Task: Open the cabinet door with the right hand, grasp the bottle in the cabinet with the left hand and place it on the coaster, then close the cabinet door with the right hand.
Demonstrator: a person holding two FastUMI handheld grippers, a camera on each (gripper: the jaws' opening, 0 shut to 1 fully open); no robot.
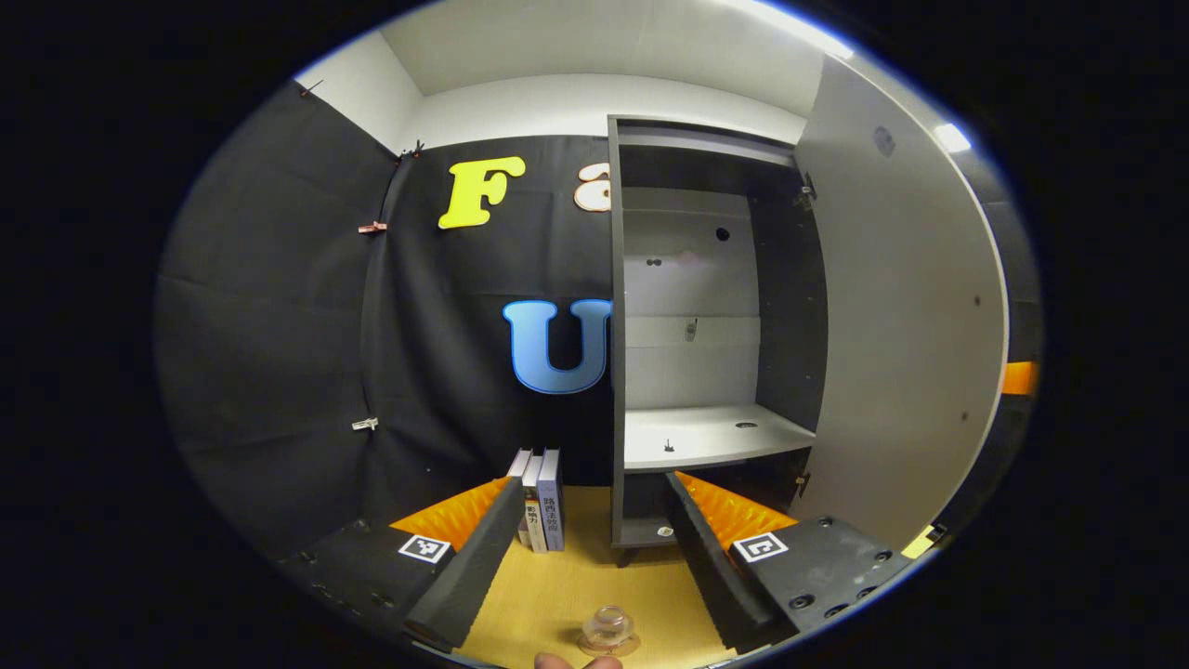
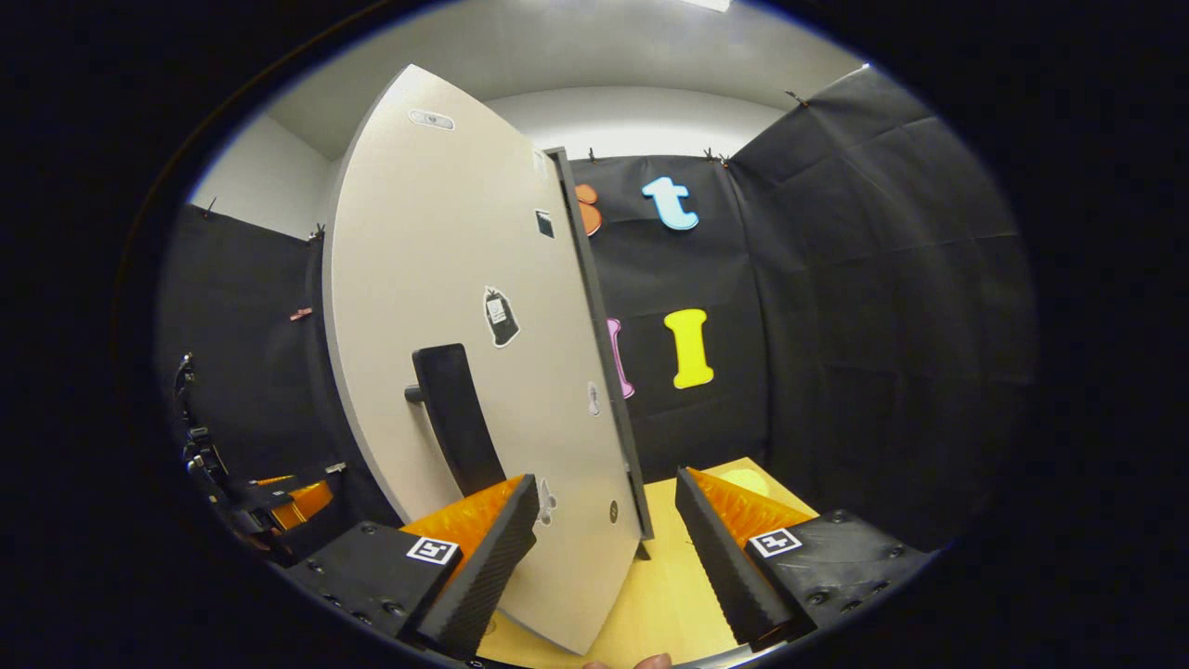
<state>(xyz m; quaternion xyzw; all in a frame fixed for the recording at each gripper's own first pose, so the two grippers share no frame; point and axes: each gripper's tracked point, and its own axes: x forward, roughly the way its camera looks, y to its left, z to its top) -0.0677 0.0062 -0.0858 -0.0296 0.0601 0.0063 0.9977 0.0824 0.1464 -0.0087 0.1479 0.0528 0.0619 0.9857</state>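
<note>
While the door (image 2: 446, 279) stands swung wide, both my hand-held grippers are released and the bottle (image 1: 608, 624) sits outside the cabinet (image 1: 618, 325).

Judging by the clear glass, the bottle is light, hard, slippery and breakable. It stands on the coaster (image 1: 632, 644) on the tabletop (image 1: 576, 595), low between the spread fingers of my left hand-held gripper (image 1: 590, 520), which grips nothing and points level at the bare shelf (image 1: 706, 437). What is left for me is the door: a stiff, flat panel that should swing lightly on its hinges. I would take it by the upright handle (image 2: 455, 418) or push on the flat face beside it. My right hand-held gripper (image 2: 604, 520) faces that outer face, fingers parted and holding nothing; the handle is just above its left finger, and I cannot tell whether they touch.
</note>
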